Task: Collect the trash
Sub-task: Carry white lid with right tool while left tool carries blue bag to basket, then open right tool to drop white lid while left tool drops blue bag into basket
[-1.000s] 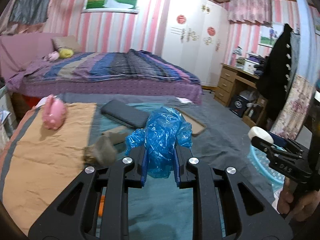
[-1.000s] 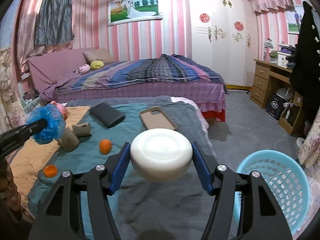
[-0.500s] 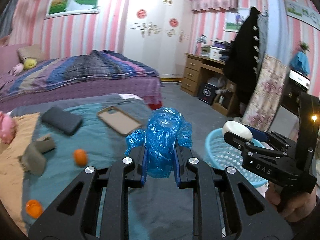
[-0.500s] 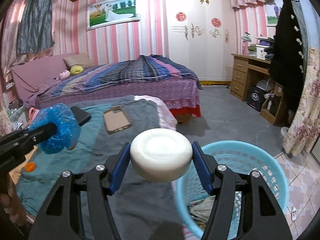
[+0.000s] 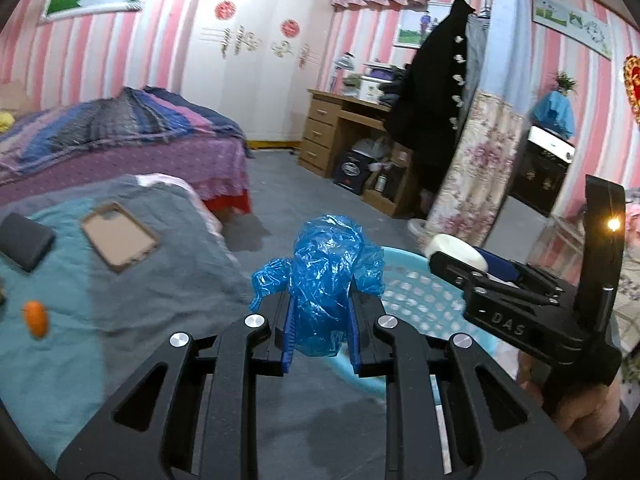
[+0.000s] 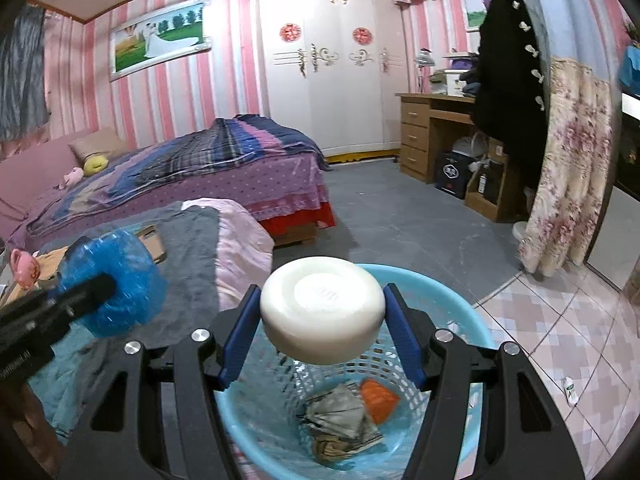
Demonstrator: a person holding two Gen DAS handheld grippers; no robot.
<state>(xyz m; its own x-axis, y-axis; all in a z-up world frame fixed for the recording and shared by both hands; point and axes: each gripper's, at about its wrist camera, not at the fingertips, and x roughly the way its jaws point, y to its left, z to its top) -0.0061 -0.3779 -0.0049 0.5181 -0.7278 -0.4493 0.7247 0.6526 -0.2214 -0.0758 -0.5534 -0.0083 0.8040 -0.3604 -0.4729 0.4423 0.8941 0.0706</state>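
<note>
Bedding on the near bed (image 5: pixel 132 280) fills our left side, and the pale blue basket (image 6: pixel 476 332) stands on the floor just off its right edge, already holding some crumpled paper and an orange scrap. We carry two pieces of trash toward it. Our right tongs (image 6: pixel 322 316) are spread wide and pinching the white round puck (image 6: pixel 322 310) by its rim, right above the basket's mouth; it looks stiff, smooth and likely slippery, so we judge the grip across its widest part the safest. Our left tongs (image 5: pixel 320 320) are nearly pressed together on the crumpled blue plastic bag (image 5: pixel 324 276), which hangs over the bed's edge beside the basket's near rim; it looks light and soft, apt to cling or drift, so it wants releasing low over the opening. Room is tight between the two tongs, open floor lies far and right. A small orange fruit (image 5: pixel 35 315) waits on the bedding at left.
</note>
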